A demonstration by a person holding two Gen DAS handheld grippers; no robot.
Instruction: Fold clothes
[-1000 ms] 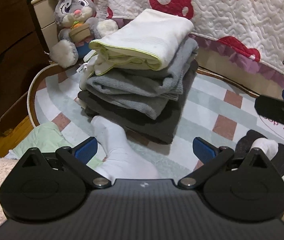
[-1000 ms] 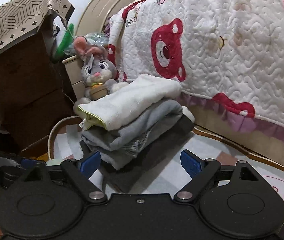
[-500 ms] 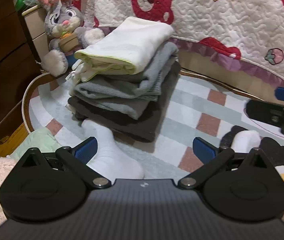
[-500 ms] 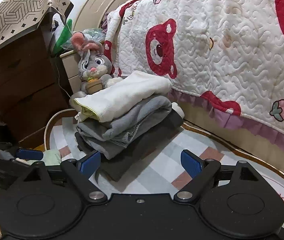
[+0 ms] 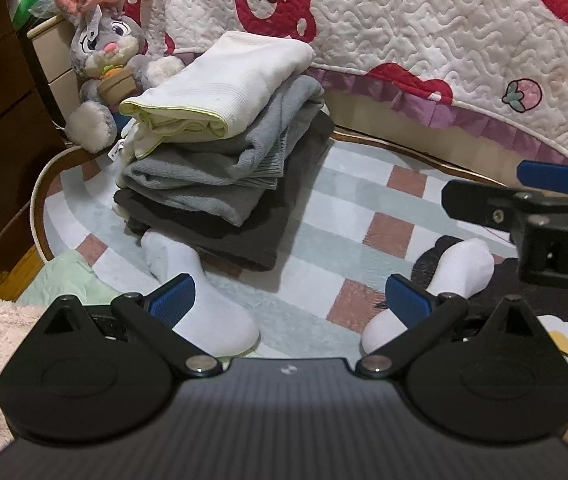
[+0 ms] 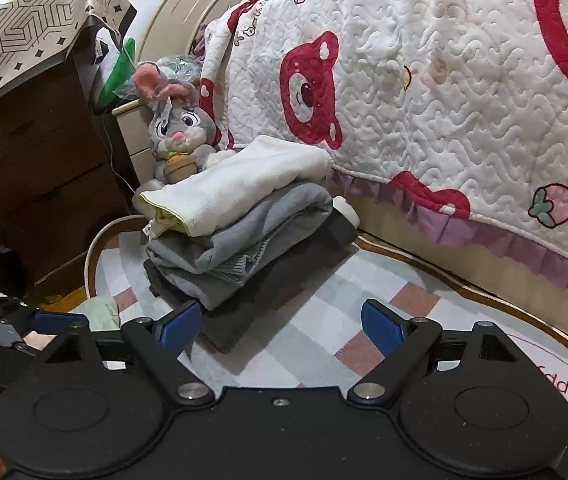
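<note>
Far left sits a grey plush rabbit [image 5: 102,52], w/ the folded stack of clothes [image 5: 224,152] just beside it on the checked rug [image 5: 348,200]: cream knit on top, grey sweater mid, dark garment at the bottom. Your left gripper [image 5: 290,300] hangs spread wide, empty, above two white-socked feet [image 5: 204,292]. Your right gripper [image 6: 282,326] is likewise spread, holding nothing.

The checked rug [image 5: 368,208] carries a stack of folded clothes [image 5: 220,168] — plus a plush rabbit [image 5: 104,64].

Black claw [image 5: 290,300], blue finger pads [image 5: 174,298]
</note>
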